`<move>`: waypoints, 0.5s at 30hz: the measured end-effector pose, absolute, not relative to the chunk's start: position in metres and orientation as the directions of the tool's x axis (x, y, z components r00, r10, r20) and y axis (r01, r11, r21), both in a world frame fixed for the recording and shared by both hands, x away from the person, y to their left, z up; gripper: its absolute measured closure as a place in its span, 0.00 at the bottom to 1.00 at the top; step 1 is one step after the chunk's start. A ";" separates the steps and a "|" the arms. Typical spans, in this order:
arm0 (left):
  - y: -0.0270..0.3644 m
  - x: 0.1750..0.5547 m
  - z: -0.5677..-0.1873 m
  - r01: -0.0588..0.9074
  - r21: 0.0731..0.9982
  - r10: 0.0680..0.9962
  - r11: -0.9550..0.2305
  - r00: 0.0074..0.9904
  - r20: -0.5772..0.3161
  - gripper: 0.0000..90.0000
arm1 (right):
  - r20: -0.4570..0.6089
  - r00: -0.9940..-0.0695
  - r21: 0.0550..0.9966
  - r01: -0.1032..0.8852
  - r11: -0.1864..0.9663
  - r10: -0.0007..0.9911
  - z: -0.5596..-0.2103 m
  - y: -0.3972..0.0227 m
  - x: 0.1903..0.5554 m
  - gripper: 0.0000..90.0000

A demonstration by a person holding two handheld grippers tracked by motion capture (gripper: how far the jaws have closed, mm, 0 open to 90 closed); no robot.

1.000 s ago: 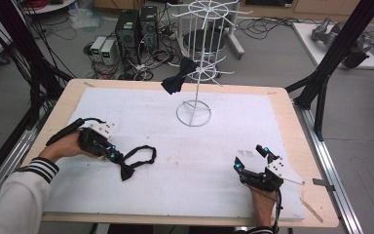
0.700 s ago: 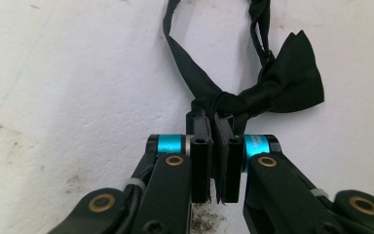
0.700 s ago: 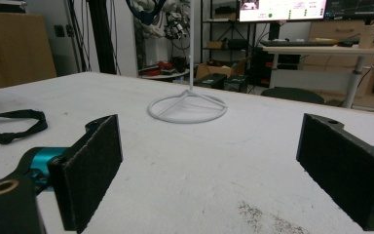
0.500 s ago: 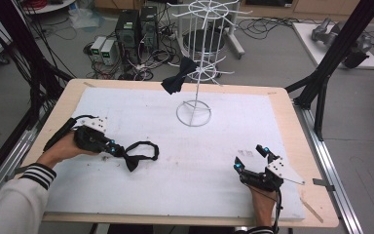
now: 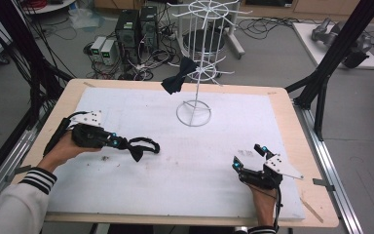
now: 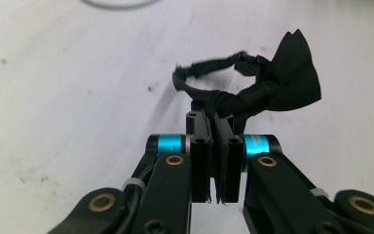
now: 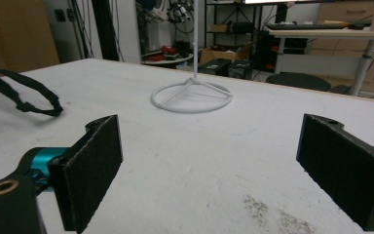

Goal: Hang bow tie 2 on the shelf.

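White mat (stained) on table.

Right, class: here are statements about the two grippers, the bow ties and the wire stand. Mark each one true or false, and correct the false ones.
1. The left gripper is shut on a black bow tie. True.
2. The right gripper also holds a bow tie. False: its jaws stand wide apart with nothing between them.
3. A second bow tie hangs on the white wire stand. True.
4. The stand's ring base sits on the floor beside the table. False: it rests on the white table top.
5. The held bow tie's strap forms a loop. True.
6. Both hands grip the same gripper. False: each hand holds its own.
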State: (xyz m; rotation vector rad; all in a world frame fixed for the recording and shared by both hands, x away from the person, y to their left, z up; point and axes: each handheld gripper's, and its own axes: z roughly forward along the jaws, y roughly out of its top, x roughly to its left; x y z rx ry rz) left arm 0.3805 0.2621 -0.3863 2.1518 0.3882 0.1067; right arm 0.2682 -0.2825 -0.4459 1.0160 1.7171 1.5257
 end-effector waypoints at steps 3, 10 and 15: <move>0.258 0.380 -0.383 0.228 0.836 0.321 -0.498 0.945 -0.066 0.96 | 0.050 -0.517 0.988 0.150 0.032 0.854 -0.439 -0.282 0.269 0.10; 0.250 0.376 -0.375 0.204 0.877 0.323 -0.434 0.944 -0.059 0.96 | 0.075 -0.550 0.988 0.156 0.013 0.832 -0.420 -0.283 0.274 0.10; 0.246 0.373 -0.368 0.194 0.898 0.352 -0.394 0.935 -0.047 0.96 | 0.078 -0.574 0.989 0.149 0.010 0.815 -0.410 -0.282 0.277 0.10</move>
